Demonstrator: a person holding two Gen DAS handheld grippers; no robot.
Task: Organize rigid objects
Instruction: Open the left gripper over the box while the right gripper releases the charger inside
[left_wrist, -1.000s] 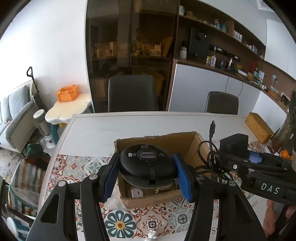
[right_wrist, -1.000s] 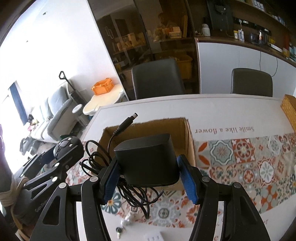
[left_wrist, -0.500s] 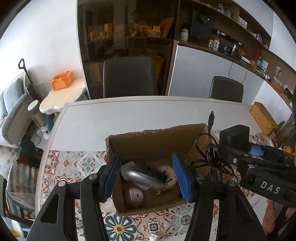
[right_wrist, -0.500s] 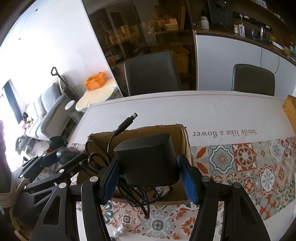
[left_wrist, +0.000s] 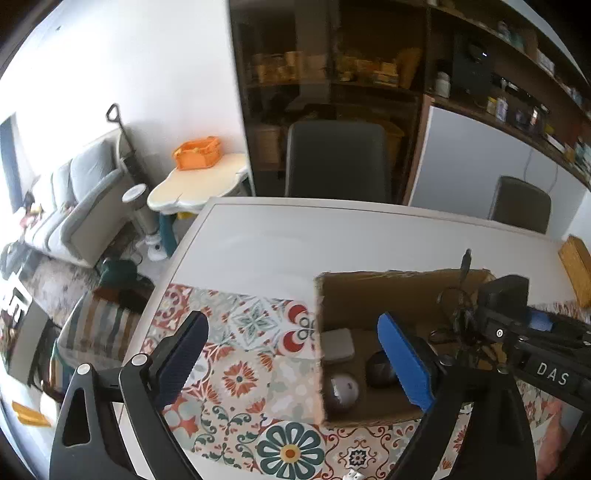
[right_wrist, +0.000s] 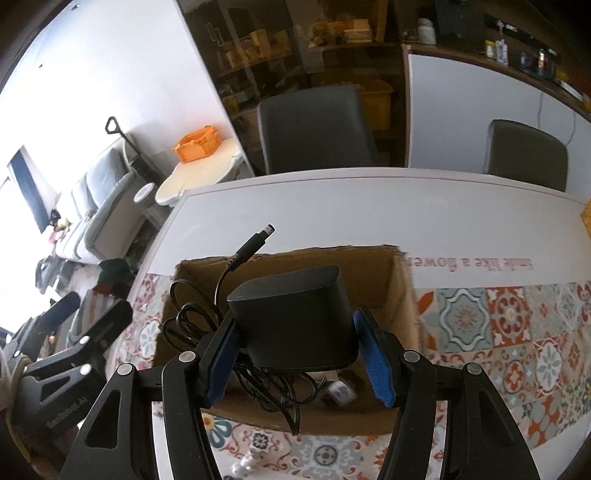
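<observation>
The left tongs (left_wrist: 291, 354) pointed steeply down and their jaws had just been opening; they stood wide apart with nothing between the blue pads (left_wrist: 404, 363). The right tongs (right_wrist: 295, 354) also pointed steeply down, and their jaws were closed on the two sides of a black adapter (right_wrist: 295, 317). In the left wrist view the right tongs (left_wrist: 524, 332) were seen at the right edge.

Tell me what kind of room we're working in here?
Most likely a home dining and living area: a dining table with chairs, a grey sofa to the side, and stocked wall shelves.
</observation>
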